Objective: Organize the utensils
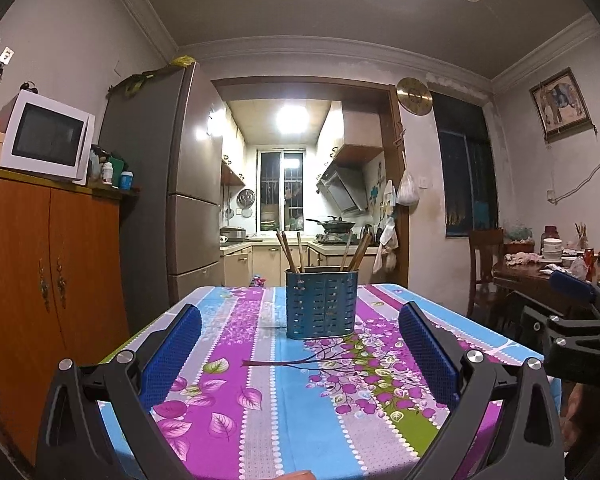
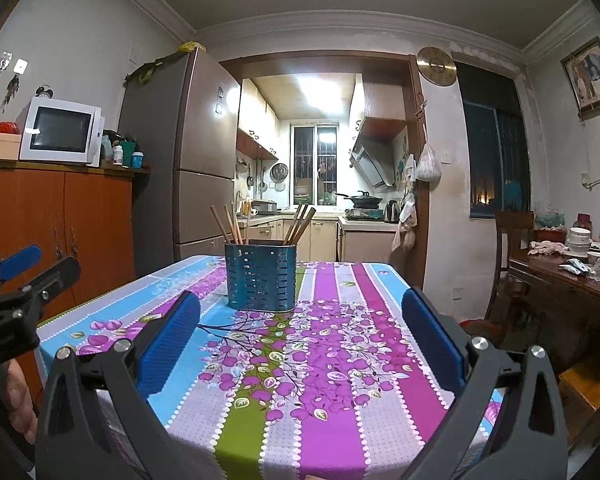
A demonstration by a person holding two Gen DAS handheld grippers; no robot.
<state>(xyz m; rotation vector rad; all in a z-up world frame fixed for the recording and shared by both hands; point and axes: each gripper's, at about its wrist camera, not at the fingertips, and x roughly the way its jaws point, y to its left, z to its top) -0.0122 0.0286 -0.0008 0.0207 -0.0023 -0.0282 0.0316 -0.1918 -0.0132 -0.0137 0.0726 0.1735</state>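
A blue perforated metal utensil holder [image 1: 321, 304] stands upright on the floral tablecloth [image 1: 260, 392], toward the far side. Several wooden chopsticks [image 1: 288, 252] stick out of its two ends. It also shows in the right wrist view [image 2: 261, 276] with its chopsticks [image 2: 230, 224]. My left gripper [image 1: 300, 320] is open and empty, hovering over the near part of the table, short of the holder. My right gripper [image 2: 300, 308] is open and empty, level with it to the right. Each gripper shows at the edge of the other's view.
An orange wooden cabinet [image 1: 40, 280] with a microwave [image 1: 46, 138] stands left of the table. A grey fridge [image 1: 180, 184] is behind it. A dark wooden table [image 2: 572, 276] with bowls and a chair [image 2: 514, 248] stand to the right. The kitchen doorway lies straight ahead.
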